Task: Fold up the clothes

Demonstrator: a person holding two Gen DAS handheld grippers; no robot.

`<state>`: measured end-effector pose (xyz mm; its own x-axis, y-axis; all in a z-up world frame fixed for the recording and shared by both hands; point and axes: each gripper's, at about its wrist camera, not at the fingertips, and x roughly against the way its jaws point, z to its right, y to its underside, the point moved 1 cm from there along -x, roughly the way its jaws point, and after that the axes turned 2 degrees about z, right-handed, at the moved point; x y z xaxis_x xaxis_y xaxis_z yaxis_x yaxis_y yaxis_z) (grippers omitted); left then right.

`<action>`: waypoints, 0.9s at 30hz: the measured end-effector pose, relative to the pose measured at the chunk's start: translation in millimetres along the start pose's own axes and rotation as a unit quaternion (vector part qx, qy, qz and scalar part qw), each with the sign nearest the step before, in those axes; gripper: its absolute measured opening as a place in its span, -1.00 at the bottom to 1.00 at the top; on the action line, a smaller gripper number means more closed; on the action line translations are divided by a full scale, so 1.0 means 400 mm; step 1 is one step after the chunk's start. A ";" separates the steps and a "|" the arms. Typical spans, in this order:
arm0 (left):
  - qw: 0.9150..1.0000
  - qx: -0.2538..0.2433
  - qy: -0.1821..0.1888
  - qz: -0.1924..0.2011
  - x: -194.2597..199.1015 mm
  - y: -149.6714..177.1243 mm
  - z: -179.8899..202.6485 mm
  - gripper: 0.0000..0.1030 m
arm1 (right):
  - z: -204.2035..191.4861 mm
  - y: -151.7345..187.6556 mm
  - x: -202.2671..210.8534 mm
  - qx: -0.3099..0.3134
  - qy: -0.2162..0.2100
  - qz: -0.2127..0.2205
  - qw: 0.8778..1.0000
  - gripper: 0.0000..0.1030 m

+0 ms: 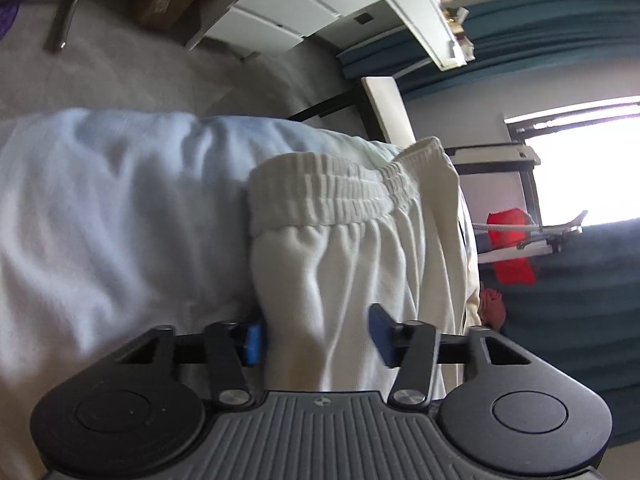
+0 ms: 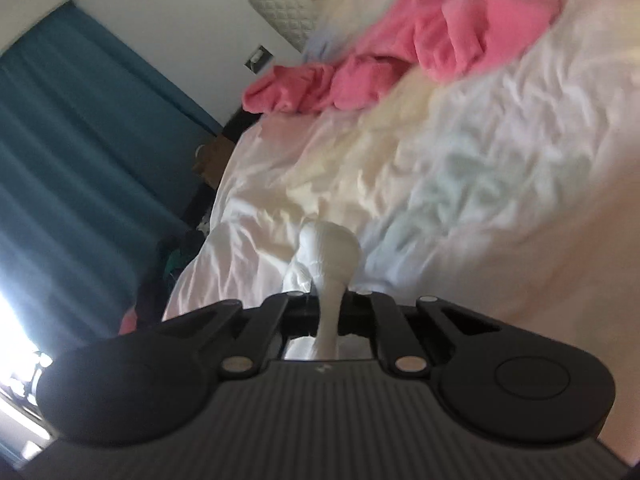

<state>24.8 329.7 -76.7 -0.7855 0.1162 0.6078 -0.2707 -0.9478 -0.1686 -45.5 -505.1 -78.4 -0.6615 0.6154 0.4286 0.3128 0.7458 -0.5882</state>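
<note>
Cream cotton fills the left wrist view: the shorts (image 1: 352,232) hang in front of my left claw (image 1: 316,338), with the elastic waistband (image 1: 332,184) running across, away from the fingers. The blue pads (image 1: 253,340) stand apart with cloth between them; one pad touches the fabric, but the other seems free, so I judge this claw is not clamped. My right claw (image 2: 330,312) is pressed together on a thin twisted piece of the same pale cloth, which bulges out beyond the fingers. Below it lies the bed (image 2: 460,168), with a pink garment (image 2: 400,56) far up on the sheet. The shorts are in the air, not on the bed. Their long axis seems to run between my two claws, so I think the next fold depends on closing the left one first.
</note>
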 end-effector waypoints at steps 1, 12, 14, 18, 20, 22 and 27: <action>1.000 0.001 0.002 -0.001 -0.001 0.003 -0.002 -0.27 | 0.007 0.004 -0.006 0.003 0.008 -0.007 1.000 -0.88; 0.996 -0.052 0.056 0.035 0.086 -0.044 0.088 -0.90 | -0.066 -0.024 -0.004 0.019 -0.002 -0.038 0.999 -0.87; 0.996 -0.058 0.056 0.044 0.076 -0.065 0.157 -0.90 | -0.131 -0.031 -0.020 0.047 -0.022 -0.038 0.998 -0.87; 0.992 -0.094 0.040 0.069 0.012 -0.101 0.324 -0.90 | -0.271 -0.022 -0.089 0.100 -0.047 -0.041 0.993 -0.87; 0.991 -0.106 0.026 0.078 -0.076 -0.119 0.418 -0.90 | -0.343 -0.008 -0.156 0.119 -0.047 -0.044 0.991 -0.87; 0.988 -0.123 0.008 0.089 -0.169 -0.131 0.503 -0.91 | -0.414 0.010 -0.233 0.131 -0.048 -0.045 0.989 -0.87; 0.978 -0.169 -0.042 0.116 -0.437 -0.154 0.674 -0.91 | -0.567 0.097 -0.467 0.166 -0.031 -0.057 0.984 -0.87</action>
<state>328.8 287.7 36.5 -0.8034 -0.1273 0.5817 -0.2708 -0.7919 -0.5473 244.7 -533.2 -25.8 -0.7227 0.5080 0.4686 0.0003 0.6782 -0.7349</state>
